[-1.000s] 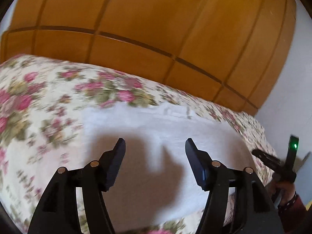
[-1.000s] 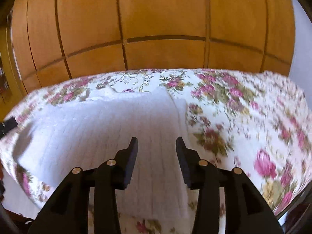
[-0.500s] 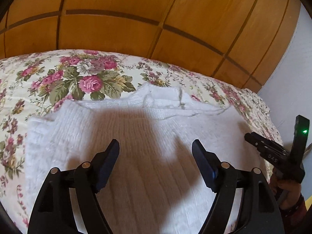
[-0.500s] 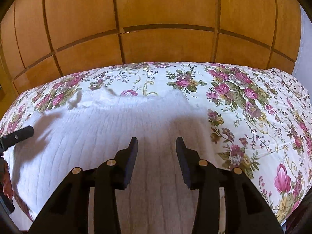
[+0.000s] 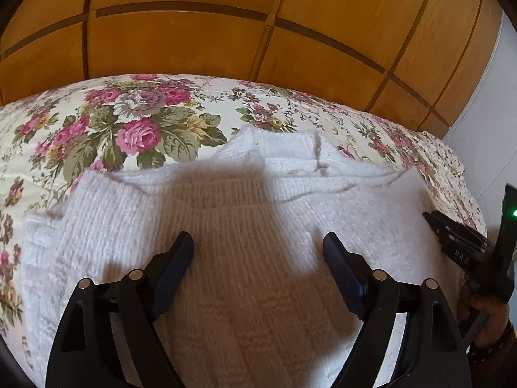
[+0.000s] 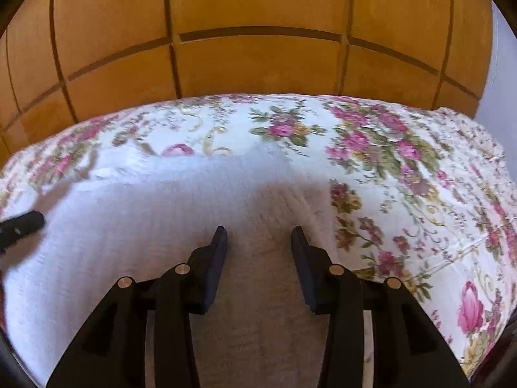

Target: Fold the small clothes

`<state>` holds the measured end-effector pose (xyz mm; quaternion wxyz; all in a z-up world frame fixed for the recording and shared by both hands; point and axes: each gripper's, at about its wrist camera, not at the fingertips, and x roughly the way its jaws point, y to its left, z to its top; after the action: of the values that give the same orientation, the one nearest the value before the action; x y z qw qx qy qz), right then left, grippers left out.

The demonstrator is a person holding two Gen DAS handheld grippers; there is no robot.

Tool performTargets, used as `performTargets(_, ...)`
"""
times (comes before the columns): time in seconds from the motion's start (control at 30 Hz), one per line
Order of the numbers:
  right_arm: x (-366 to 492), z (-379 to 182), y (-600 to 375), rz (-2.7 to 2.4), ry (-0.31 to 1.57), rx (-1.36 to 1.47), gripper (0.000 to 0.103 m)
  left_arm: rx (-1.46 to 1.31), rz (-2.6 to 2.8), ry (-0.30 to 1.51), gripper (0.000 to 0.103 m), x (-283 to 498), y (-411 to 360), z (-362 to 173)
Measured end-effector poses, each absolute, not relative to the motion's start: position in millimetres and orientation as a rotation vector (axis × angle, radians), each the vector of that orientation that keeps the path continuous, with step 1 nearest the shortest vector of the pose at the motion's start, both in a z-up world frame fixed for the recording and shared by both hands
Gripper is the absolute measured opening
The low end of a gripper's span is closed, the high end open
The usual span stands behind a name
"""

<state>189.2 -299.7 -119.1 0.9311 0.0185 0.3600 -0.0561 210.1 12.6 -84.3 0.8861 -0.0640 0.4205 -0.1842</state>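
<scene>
Wooden wardrobe point(image 5: 258, 32) behind floral bedspread point(image 5: 145, 129)

Warm, fairly bright light comes from behind the cameras, casting soft grey shadows forward across the knit point(image 5: 245, 226). Fisheye bending curves the wood panels point(image 5: 226, 45), with dark corners. The left view is sharp; the right view's bedspread point(image 6: 404, 168) is motion-blurred.

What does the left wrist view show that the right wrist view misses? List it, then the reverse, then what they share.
Left wrist only: the white knitted sweater's ribbed neckline, the wide-open left gripper, and a hand holding the right gripper.
Right wrist only: the right gripper seen between its parted, empty jaws, and the sweater's right edge.
Both: sweater, floral bedspread, wooden panels.
</scene>
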Motion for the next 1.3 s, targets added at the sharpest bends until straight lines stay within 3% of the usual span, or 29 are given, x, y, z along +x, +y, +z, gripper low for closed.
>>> performTargets(0.37, 173, -135, -305, -0.147, 0.647, 0.059, 0.041, -0.063, -0.381, 0.881, 0.092, 229, 6, -102)
performTargets(0.63, 170, -133, -307, -0.116, 0.631, 0.083, 0.044, -0.159, -0.348, 0.741, 0.095, 174, 31, -83)
performTargets(0.83, 151, -118, -301, -0.091, 0.641, 0.114, 0.058, -0.273, -0.237, 0.647, 0.096, 131, 86, -74)
performTargets(0.93, 126, -107, -289, -0.031, 0.601, 0.149, 0.058, -0.383, -0.164, 0.573, 0.096, 110, 123, -70)
performTargets(1.0, 112, -103, -282, 0.015, 0.585, 0.153, 0.053, -0.439, -0.107, 0.574, 0.096, 103, 142, -72)
performTargets(1.07, 103, -103, -276, 0.071, 0.594, 0.162, 0.035, -0.477, -0.087, 0.596, 0.096, 99, 154, -78)
performTargets(1.17, 97, -114, -269, 0.150, 0.653, 0.185, 0.024, -0.490, -0.079, 0.642, 0.095, 94, 162, -88)
performTargets(1.3, 101, -137, -274, 0.152, 0.719, 0.233, 0.023, -0.481, -0.138, 0.737, 0.096, 95, 156, -108)
